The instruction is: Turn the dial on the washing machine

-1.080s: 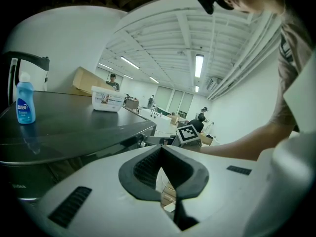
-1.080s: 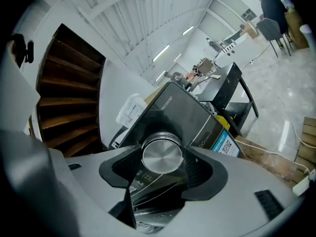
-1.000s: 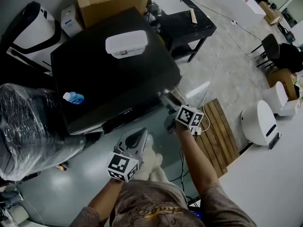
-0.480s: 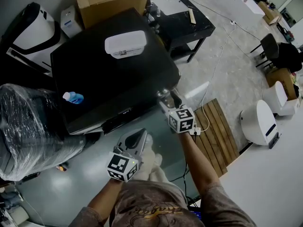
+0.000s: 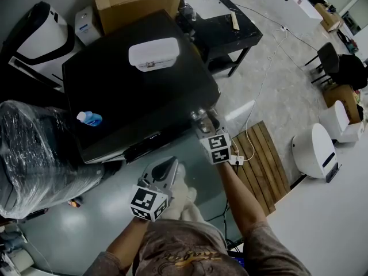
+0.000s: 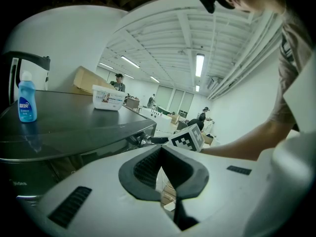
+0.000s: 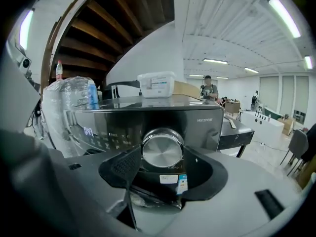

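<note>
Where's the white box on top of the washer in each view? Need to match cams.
Head view: white box, upper centre, on the washing machine.
Left gripper view: white box, left of centre, mid-height.
Right gripper view: white box, just above centre.
Shared landmark: cardboard box behind it.

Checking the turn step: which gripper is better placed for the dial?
Right. The right gripper has the dial between its jaws at the washer front. The left gripper hangs back from it, shut and empty.

Round silver dial (brushed metal) on black washing machine front.
</note>
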`<action>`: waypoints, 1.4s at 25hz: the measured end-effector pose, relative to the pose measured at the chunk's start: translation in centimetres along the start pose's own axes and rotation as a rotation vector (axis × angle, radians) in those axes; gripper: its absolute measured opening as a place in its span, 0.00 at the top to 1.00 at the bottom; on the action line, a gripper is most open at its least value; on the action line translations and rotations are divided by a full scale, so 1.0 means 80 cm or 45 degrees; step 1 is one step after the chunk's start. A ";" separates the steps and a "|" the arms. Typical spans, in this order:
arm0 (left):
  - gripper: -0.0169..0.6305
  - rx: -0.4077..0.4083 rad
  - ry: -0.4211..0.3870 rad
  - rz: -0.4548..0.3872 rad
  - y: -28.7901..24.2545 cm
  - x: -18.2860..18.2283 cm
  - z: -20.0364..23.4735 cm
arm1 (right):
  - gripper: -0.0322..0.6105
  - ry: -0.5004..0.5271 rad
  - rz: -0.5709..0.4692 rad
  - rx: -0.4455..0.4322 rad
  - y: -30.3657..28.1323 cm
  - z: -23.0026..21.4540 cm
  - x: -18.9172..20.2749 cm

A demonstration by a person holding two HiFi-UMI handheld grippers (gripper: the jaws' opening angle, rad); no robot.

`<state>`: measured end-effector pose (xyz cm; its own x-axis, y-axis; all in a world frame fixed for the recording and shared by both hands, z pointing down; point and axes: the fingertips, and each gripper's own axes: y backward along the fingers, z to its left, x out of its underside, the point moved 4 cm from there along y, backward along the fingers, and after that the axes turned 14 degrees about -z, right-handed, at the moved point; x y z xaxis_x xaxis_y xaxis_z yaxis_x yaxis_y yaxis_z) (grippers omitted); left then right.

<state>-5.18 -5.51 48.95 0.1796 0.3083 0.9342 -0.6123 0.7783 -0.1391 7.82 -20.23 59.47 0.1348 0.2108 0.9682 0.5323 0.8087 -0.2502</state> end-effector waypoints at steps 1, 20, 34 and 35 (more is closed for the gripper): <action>0.99 -0.001 -0.002 0.000 0.000 0.000 0.000 | 0.54 -0.021 -0.003 -0.002 0.000 -0.001 0.000; 0.99 -0.004 0.004 0.013 -0.005 0.002 -0.004 | 0.54 -0.750 -0.110 -0.005 0.002 -0.017 0.010; 0.99 0.003 0.006 0.022 -0.006 0.003 -0.007 | 0.54 -1.284 -0.204 0.069 0.001 -0.024 0.011; 0.99 0.003 0.006 0.023 -0.006 0.003 -0.007 | 0.54 -1.287 -0.206 0.070 0.000 -0.024 0.012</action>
<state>-4.44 -5.52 49.09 0.1720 0.3251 0.9299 -0.6173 0.7712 -0.1554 9.53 -21.05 60.36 -0.7164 0.4404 0.5412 0.4388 0.8874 -0.1412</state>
